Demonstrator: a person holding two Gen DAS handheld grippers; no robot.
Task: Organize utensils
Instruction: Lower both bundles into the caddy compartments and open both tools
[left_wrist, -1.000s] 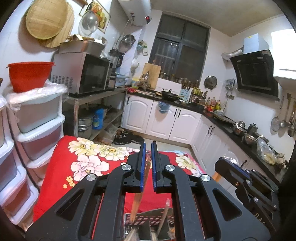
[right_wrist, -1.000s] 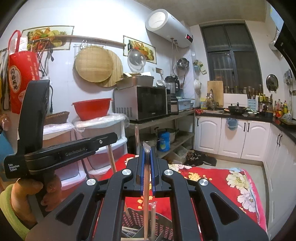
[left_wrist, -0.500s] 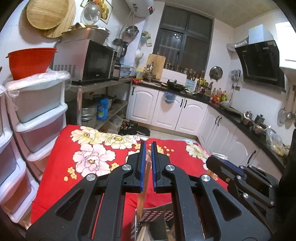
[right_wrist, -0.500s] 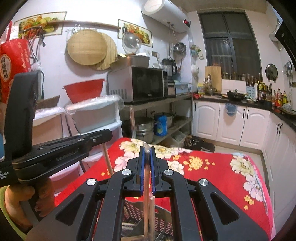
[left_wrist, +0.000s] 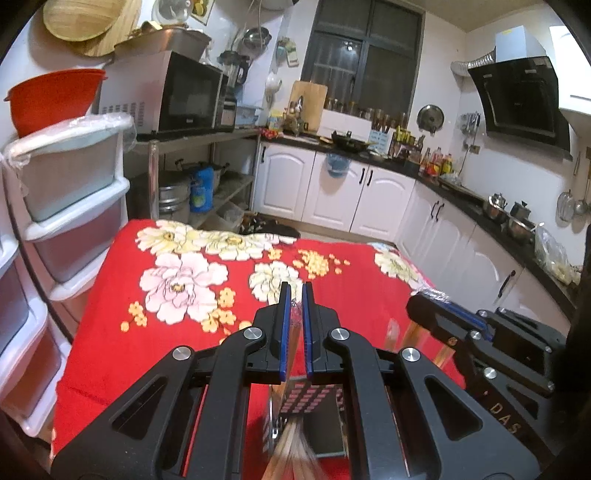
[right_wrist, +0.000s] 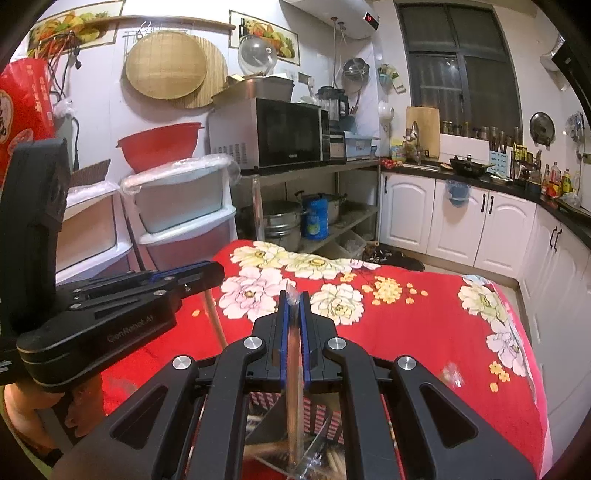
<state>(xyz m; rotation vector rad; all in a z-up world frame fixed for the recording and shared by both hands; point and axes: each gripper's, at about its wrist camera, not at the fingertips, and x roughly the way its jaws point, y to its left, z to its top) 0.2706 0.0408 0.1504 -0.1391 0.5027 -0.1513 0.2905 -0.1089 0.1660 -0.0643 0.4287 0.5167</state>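
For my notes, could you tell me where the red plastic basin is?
Left of both views, the red plastic basin sits atop the white drawer stack, beside the microwave.

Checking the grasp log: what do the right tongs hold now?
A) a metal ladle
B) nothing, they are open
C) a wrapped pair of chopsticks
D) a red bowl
C: in the right wrist view the right tongs are shut on a wrapped pair of chopsticks, which hangs down toward the perforated utensil basket.
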